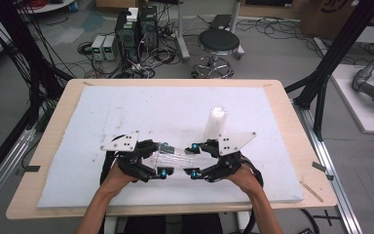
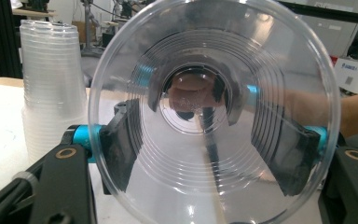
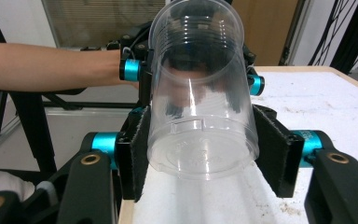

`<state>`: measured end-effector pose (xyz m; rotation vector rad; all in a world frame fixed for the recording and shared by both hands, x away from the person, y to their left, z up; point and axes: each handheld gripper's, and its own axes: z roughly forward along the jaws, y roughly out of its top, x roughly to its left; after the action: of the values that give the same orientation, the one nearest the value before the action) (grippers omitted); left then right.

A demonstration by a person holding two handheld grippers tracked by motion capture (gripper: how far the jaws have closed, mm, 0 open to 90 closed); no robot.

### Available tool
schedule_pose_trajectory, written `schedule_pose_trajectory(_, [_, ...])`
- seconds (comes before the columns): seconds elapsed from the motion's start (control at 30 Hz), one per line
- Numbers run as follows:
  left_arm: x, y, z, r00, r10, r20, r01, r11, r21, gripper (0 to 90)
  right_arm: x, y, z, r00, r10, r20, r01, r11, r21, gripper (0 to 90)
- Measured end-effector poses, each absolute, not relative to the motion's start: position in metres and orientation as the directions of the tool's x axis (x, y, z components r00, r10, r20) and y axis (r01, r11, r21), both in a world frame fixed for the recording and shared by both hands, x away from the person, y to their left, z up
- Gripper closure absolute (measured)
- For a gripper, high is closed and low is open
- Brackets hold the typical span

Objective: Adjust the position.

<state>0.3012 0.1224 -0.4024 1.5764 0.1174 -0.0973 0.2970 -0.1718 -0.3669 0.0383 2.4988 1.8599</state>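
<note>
Two grippers pinch one clear plastic cup [image 1: 175, 157] held level above the white-padded counter [image 1: 126, 112]: the left gripper [image 1: 161, 158] at its rim end, the right gripper [image 1: 193, 160] at its base. If nested cups are being separated, pull straight apart, gently, without crushing the walls; the tall stack of clear cups [image 1: 215, 122] stands just behind.

The clear cup [image 1: 174, 157] is colourless and see-through, ringed with fine ridges. The left gripper [image 1: 159, 159] and the right gripper [image 1: 194, 160] are black with bright cyan knobs and brass-coloured rivets; each carries a pale grey plate dotted with dark holes. At one o'clock from the cup, the stack of cups [image 1: 215, 123] looks milky white. The mat [image 1: 126, 105] is white with faint brown specks, on a light wood tabletop [image 1: 53, 122].
</note>
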Motion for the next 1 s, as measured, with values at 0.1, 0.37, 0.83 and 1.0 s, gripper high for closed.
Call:
schedule_pose_trajectory(0.1, [0.301,0.122,-0.402,0.991,0.017,-0.135,0.135,-0.012,0.991,33.8,0.297,-0.17,-0.368,-0.999,0.049,0.009,0.023,0.295,0.955,28.1])
schedule_pose_trajectory(0.37, [0.301,0.124,-0.401,0.991,0.024,-0.129,0.129,-0.017,0.991,33.9,0.297,-0.169,-0.368,-0.997,0.07,0.033,0.053,0.3,0.952,21.0])
schedule_pose_trajectory(0.83, [0.309,0.135,-0.375,0.989,0.143,-0.049,0.082,-0.242,0.967,33.6,0.283,-0.189,-0.372,-0.977,0.214,0.021,0.091,0.324,0.942,19.2])
schedule_pose_trajectory(1.0, [0.319,0.133,-0.364,0.984,0.178,-0.021,0.091,-0.392,0.915,33.6,0.276,-0.209,-0.384,-0.942,0.334,0.027,0.141,0.324,0.935,19.0])
